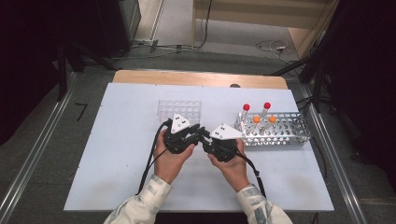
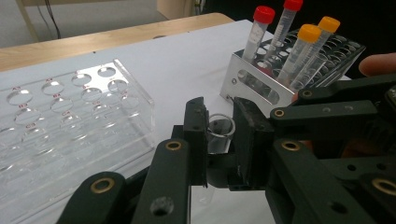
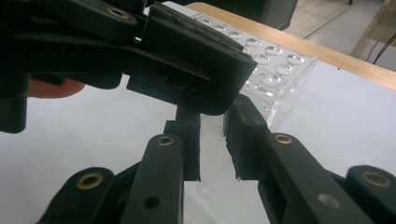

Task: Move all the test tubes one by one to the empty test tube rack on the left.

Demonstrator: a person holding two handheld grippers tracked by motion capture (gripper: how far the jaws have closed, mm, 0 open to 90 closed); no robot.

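1. Two grippers meet at the middle of the white table, nose to nose, each in one of your hands.
2. Your left gripper is clenched on a clear open tube; its pads press the tube's sides just below the open rim, as the left gripper view shows.
3. Your right gripper grips the same tube from the other side, lower down; in the right gripper view its jaws stand close together with the clear glass between them, and the left gripper crosses just above them.
4. The tube has no cap and is held above the table between the two racks.
5. One clear plastic rack stands just beyond the left gripper; I can't make out any tubes in its round holes.
6. One metal rack stands near the right gripper.
7. Four capped tubes stand tilted in the metal rack: two with red caps and two with orange caps.
8. Small red marks sit beside the holes of the clear rack, too small to read.
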